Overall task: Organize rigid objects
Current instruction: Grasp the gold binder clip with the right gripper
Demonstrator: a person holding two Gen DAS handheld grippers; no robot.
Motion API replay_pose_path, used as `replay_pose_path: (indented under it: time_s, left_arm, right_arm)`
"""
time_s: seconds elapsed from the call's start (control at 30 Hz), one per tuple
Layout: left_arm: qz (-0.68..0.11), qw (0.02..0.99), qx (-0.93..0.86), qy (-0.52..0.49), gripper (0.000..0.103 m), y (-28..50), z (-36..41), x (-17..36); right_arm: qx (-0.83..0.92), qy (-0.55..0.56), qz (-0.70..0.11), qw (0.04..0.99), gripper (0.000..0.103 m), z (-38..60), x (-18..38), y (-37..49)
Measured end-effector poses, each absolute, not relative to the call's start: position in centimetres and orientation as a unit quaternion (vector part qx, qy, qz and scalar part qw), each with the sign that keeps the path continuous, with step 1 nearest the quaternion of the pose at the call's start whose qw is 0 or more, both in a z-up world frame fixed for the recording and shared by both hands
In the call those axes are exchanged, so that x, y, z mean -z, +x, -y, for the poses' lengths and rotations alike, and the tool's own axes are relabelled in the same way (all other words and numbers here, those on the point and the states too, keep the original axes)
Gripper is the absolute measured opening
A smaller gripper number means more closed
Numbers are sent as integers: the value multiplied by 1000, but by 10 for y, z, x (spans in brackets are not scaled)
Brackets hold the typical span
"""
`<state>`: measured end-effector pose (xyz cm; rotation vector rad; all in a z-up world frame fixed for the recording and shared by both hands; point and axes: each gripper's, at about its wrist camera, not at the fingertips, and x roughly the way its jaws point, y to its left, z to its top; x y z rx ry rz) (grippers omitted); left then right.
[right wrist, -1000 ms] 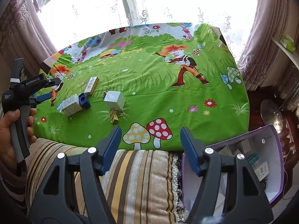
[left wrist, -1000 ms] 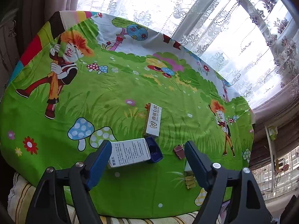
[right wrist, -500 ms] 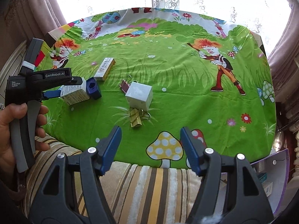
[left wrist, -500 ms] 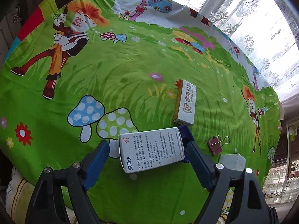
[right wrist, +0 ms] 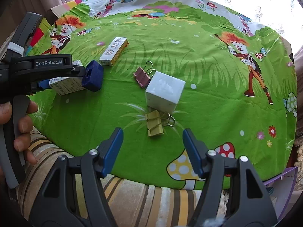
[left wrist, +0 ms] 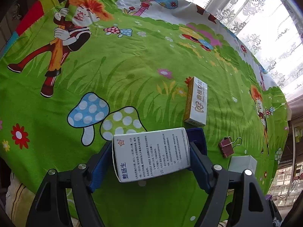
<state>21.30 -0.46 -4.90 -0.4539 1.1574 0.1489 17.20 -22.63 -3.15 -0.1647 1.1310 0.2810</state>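
Note:
A white medicine box with blue print (left wrist: 151, 154) lies on the green cartoon cloth (left wrist: 132, 66). My left gripper (left wrist: 151, 162) has its blue pads against both ends of the box. The box also shows in the right wrist view (right wrist: 66, 84), under the left gripper (right wrist: 56, 70). A dark blue block (right wrist: 92, 78) touches the box's far end. A yellow-and-white carton (left wrist: 197, 102) (right wrist: 113, 51) lies beyond. My right gripper (right wrist: 152, 151) is open and empty above the cloth's near edge, just short of a gold binder clip (right wrist: 154, 123) and a white cube (right wrist: 163, 91).
A red-brown binder clip (right wrist: 142, 76) (left wrist: 226, 147) lies beside the white cube (left wrist: 242, 163). A striped cushion (right wrist: 132, 198) runs along the near edge. A purple box's corner (right wrist: 280, 187) shows at lower right. Curtains and a window stand behind the table.
My left gripper has moved forward over the medicine box and closed its pads onto the ends. My right gripper has advanced from the cushion toward the gold clip and cube.

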Motion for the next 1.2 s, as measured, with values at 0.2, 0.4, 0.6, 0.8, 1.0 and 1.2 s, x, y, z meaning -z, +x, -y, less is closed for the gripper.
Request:
replay_pose_path:
  time_s: [0.2, 0.4, 0.6, 0.8, 1.0, 1.2]
  left_arm:
    - [-505, 828, -69, -233, 78, 194, -7, 37]
    - [-483, 842, -57, -234, 78, 187, -3, 24]
    - [-485, 841, -47, -236, 78, 188, 1, 29]
    - [-478, 847, -38, -232, 78, 184, 5, 25]
    - [-477, 847, -32, -235, 78, 183, 5, 25]
    - [-472, 850, -23, -233, 78, 180, 7, 22]
  right_arm:
    - [-125, -63, -561, 816, 52, 229, 49, 188]
    - [-127, -62, -567, 811, 51, 227, 57, 195]
    - [-133, -72, -559, 815, 45, 224, 57, 200]
    - [-153, -57, -555, 816, 27, 227, 54, 194]
    - [-160, -48, -554, 816, 26, 229, 52, 188]
    - [-165, -42, -543, 823, 24, 233, 41, 177]
